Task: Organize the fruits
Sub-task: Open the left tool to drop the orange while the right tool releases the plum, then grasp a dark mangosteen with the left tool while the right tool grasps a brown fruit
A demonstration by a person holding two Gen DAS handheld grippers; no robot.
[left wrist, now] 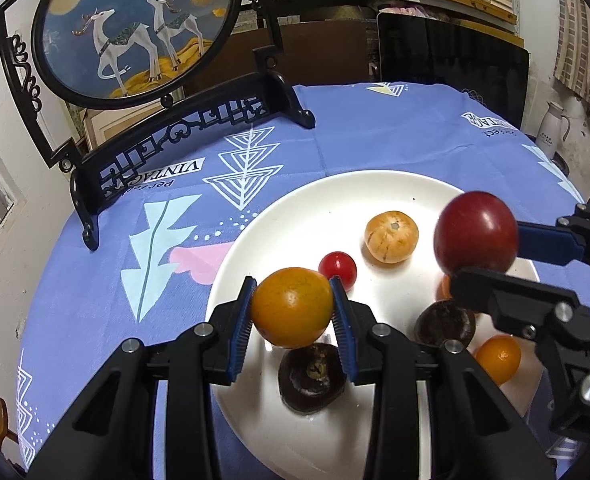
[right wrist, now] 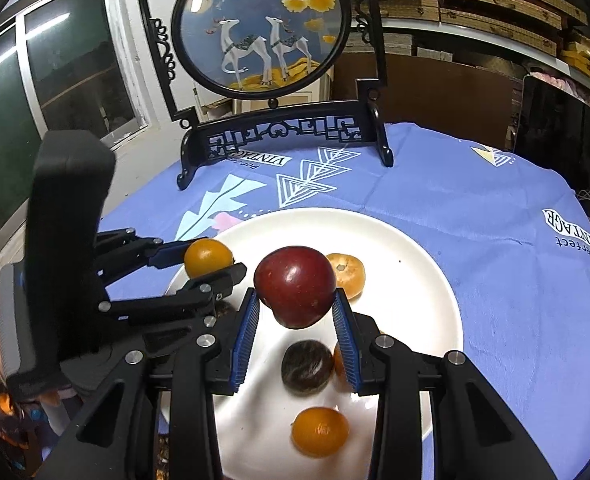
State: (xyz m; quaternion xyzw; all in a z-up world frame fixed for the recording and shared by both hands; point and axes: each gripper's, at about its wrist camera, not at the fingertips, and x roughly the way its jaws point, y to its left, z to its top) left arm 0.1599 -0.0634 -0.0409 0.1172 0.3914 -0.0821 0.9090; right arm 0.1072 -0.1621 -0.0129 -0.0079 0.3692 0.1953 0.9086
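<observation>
- The orange fruit (left wrist: 292, 307) hung above the white plate (left wrist: 395, 184), clamped across its middle by the left gripper (left wrist: 293, 312).
- The dark red fruit (right wrist: 295, 286) sat likewise in the right gripper (right wrist: 297, 312), over the plate.
- Both looked round, smooth and light, likely slippery and bruisable; hold at the widest girth.
- Other fruits lay on the plate, on the blue-clothed surface (left wrist: 355, 136).

Round orange tomato-like fruit (left wrist: 291, 306) and dark red plum (right wrist: 294, 285) (both raised) above white round plate (left wrist: 375, 192).
</observation>
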